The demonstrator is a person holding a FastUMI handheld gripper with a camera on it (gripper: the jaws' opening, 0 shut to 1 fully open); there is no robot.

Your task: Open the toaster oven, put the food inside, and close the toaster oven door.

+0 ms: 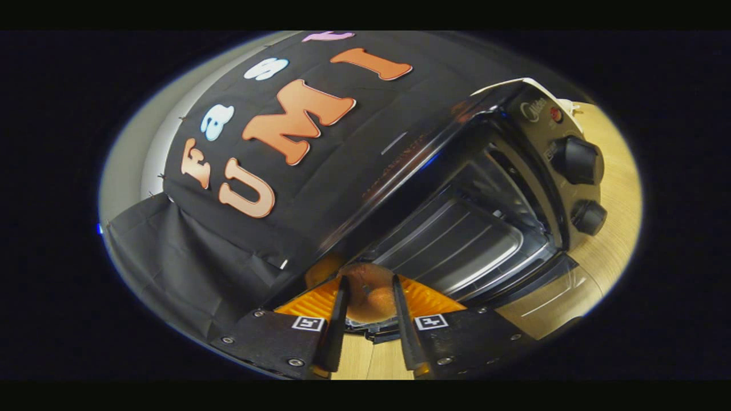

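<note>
Here the gripper (368, 297) jaws clamp a brown bread roll (367, 298) — just before the open toaster oven (485, 228).

Draped black cloth wall (228, 251) behind, pale grey plain wall (137, 148) beside it; light wooden counter (614, 188) below, brightly lit.

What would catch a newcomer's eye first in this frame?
The toaster oven stands open just beyond the fingers, its door folded down onto the wooden table and a wire rack showing inside. The gripper is shut on a round brown piece of food.
</note>
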